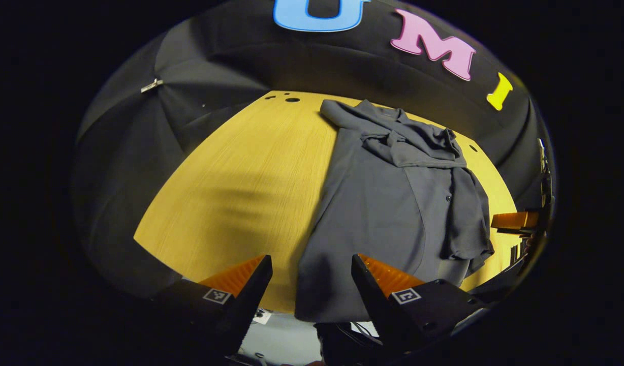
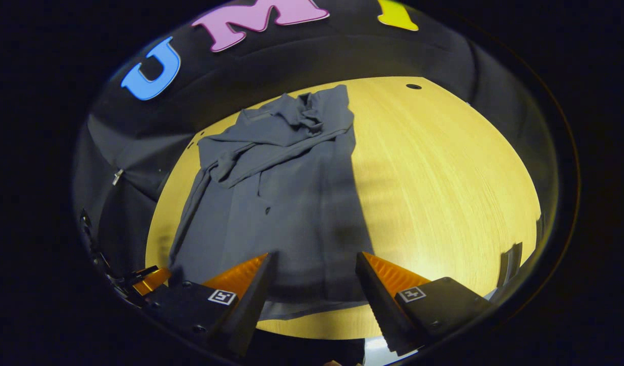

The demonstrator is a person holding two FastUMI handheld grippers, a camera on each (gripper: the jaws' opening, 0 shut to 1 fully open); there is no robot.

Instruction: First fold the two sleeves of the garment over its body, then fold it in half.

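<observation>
**Item: grey garment on table, sleeves folded, half-fold pending**

Location: garment (image 1: 373, 203) lies lengthwise on the yellow wooden table (image 1: 241, 193), collar toward the far edge, hem at the near edge and appearing to hang slightly over it. It sits nearer the table's left side than its right.

Condition: dark grey, soft, thin cloth. Both sleeves lie over the body; one runs down the left-hand side of the body, the other is bunched across the chest below the collar. Upper part rumpled, lower part flat.

Tools: left tool (image 1: 312, 284) jaws wide apart, empty, poised above the hem. Right tool (image 2: 314, 282) likewise wide apart, empty, above the hem's other end.

Risks, as judged:
- Lifting the hem could drag the loose sleeves out of place, since nothing pins them.
- A pinch taking only one layer would leave the fold uneven.
- Unequal lift between tools would skew the fold line.
- The overhanging hem may slide off the near edge if nudged.
</observation>
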